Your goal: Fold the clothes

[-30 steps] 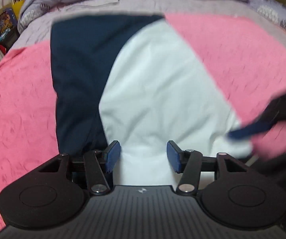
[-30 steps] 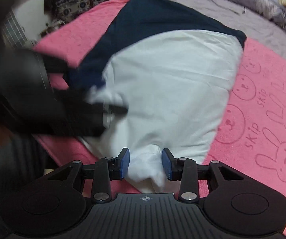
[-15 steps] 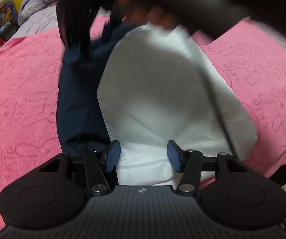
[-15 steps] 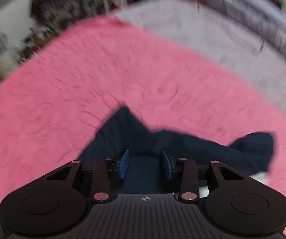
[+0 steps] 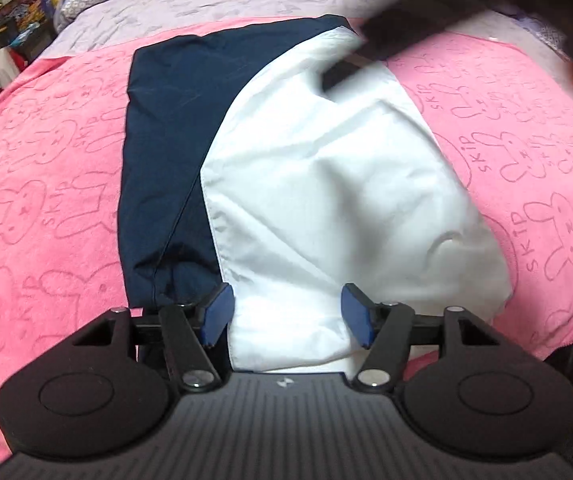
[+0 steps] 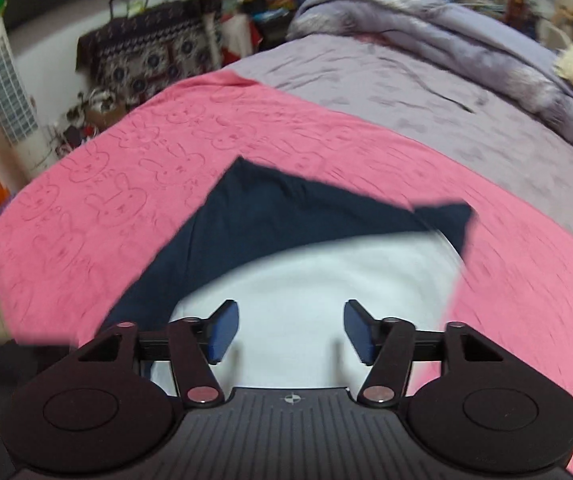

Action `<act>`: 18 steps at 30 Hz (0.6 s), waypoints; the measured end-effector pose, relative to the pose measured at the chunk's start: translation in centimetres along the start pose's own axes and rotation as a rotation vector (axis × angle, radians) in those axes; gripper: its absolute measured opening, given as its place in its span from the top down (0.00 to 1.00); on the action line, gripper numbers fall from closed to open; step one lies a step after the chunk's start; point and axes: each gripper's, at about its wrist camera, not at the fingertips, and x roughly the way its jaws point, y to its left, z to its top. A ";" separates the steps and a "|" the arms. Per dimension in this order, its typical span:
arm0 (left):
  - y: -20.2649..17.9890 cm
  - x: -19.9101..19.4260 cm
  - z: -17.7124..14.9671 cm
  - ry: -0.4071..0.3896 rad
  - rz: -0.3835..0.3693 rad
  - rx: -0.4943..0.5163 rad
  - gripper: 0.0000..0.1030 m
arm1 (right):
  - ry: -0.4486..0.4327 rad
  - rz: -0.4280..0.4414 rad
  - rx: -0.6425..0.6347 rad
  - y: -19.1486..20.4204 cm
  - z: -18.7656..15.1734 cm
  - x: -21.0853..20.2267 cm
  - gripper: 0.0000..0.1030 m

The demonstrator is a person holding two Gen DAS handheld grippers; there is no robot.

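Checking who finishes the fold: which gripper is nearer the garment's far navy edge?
Right. The right gripper is over the garment close to its navy edge; the left gripper is at the near hem.

Garment [image 5: 318, 184] on towel [image 5: 46, 184], on bed [image 5: 214, 12]

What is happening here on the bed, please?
A person with a gripper in each hand is folding a navy and white garment that lies on a pink rabbit-print towel over a lilac bedsheet. Both grippers are open and hold nothing. The left gripper sits at the garment's near white edge. The right gripper hovers over the white part.
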 end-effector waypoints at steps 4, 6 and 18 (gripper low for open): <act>-0.9 -1.0 -0.7 0.013 0.017 -0.019 0.38 | 0.019 -0.058 0.078 -0.9 -5.6 -2.8 0.40; -0.5 -1.4 -0.9 0.016 0.021 -0.038 0.38 | 0.036 -0.062 0.157 -1.4 -8.1 -3.4 0.39; -0.6 -2.9 -1.0 0.014 0.063 -0.029 0.33 | 0.049 -0.050 0.299 -1.2 -12.9 -5.1 0.37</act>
